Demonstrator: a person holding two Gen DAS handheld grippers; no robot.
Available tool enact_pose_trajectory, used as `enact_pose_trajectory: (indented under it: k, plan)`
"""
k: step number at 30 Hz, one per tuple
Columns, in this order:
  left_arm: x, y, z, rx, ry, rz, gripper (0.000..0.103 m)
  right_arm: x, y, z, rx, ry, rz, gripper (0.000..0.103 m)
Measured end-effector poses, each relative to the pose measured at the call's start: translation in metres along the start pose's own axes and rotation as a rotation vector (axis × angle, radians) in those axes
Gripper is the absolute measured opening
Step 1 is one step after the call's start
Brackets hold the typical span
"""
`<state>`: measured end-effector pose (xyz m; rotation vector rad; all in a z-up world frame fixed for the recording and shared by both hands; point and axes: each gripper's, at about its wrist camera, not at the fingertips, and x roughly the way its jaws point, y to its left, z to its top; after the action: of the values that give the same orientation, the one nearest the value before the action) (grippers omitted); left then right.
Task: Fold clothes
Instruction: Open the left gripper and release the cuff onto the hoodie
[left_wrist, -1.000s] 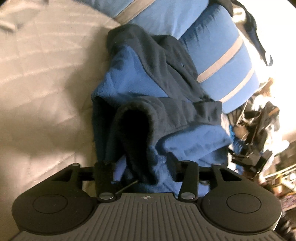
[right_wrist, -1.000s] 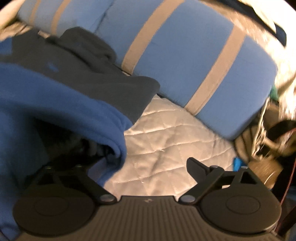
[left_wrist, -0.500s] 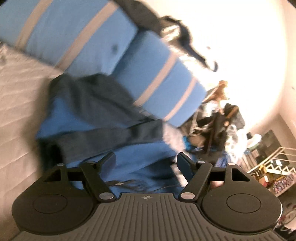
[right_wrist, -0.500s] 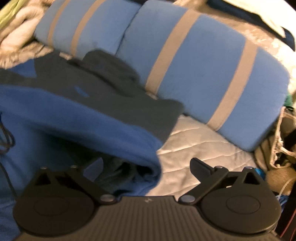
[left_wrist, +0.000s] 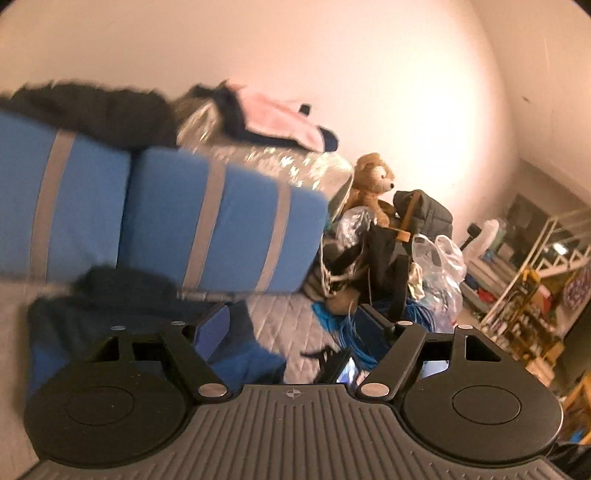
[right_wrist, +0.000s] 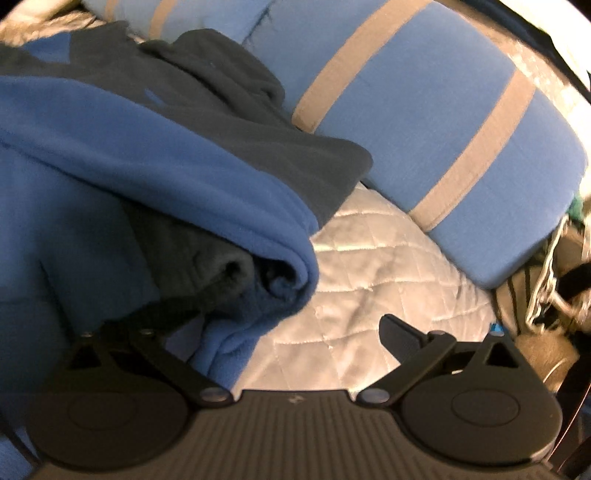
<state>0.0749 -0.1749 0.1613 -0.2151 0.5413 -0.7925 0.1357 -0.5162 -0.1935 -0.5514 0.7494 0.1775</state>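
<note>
From the left wrist, we see our left gripper (left_wrist: 295, 325) with its jaws spread and opening, and nothing caught between them. The blue and dark fleece garment (left_wrist: 110, 325) lies low and to the left of the tool, partly hidden behind the left finger (left_wrist: 212, 328), on the pale quilted bed cover (left_wrist: 280, 317). Ahead and up to the left stand two blue pillows with grey stripes (left_wrist: 221, 225), dark clothing draped over their top. Farther off to the right of the fingers we make out a teddy bear (left_wrist: 373, 184), a dark bag (left_wrist: 424, 214) and a tangle of clutter; the view is blurred.

From the right wrist, our right gripper (right_wrist: 280, 325) also stands spread. The same fleece garment (right_wrist: 147, 177) is bunched in thick folds on the left, its rolled blue edge lying over the left finger, which is mostly buried in the cloth. We cannot see any pad pressing on it. The right finger (right_wrist: 402, 336) is bare above the quilted cover (right_wrist: 369, 280). A striped blue pillow (right_wrist: 443, 122) lies ahead and to the right.
</note>
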Motion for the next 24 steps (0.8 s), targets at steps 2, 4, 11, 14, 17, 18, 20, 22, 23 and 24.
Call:
enact_pose_trajectory:
  k: [2, 4, 11, 14, 17, 18, 20, 22, 23, 24]
  plan:
    - [0.009, -0.006, 0.015, 0.051, -0.011, 0.008, 0.076, 0.000, -0.004, -0.001, 0.026, -0.006, 0.007, 0.103]
    - [0.020, -0.006, 0.027, 0.094, -0.015, 0.022, 0.076, -0.003, -0.009, -0.002, 0.042, -0.019, 0.017, 0.103]
    - [0.068, 0.046, 0.034, 0.122, 0.039, 0.058, 0.077, -0.027, -0.029, -0.002, 0.132, -0.091, 0.068, 0.103]
    - [0.098, 0.083, 0.013, 0.092, 0.088, 0.115, 0.077, -0.042, -0.045, -0.002, 0.233, -0.136, 0.091, 0.103]
    - [0.129, 0.124, -0.013, 0.030, 0.157, 0.140, 0.076, -0.053, -0.060, -0.003, 0.334, -0.171, 0.138, 0.103]
    - [0.138, 0.136, -0.023, 0.017, 0.176, 0.150, 0.076, -0.054, -0.064, -0.004, 0.364, -0.180, 0.149, 0.103]
    - [0.157, 0.157, -0.040, -0.008, 0.227, 0.167, 0.075, -0.054, -0.072, -0.004, 0.432, -0.185, 0.171, 0.103]
    - [0.175, 0.177, -0.057, -0.033, 0.281, 0.178, 0.075, -0.052, -0.080, -0.004, 0.504, -0.186, 0.194, 0.103]
    - [0.183, 0.185, -0.065, -0.044, 0.308, 0.177, 0.074, -0.050, -0.083, -0.004, 0.535, -0.185, 0.202, 0.103]
    - [0.190, 0.193, -0.072, -0.055, 0.335, 0.177, 0.071, -0.049, -0.086, -0.004, 0.558, -0.184, 0.206, 0.103]
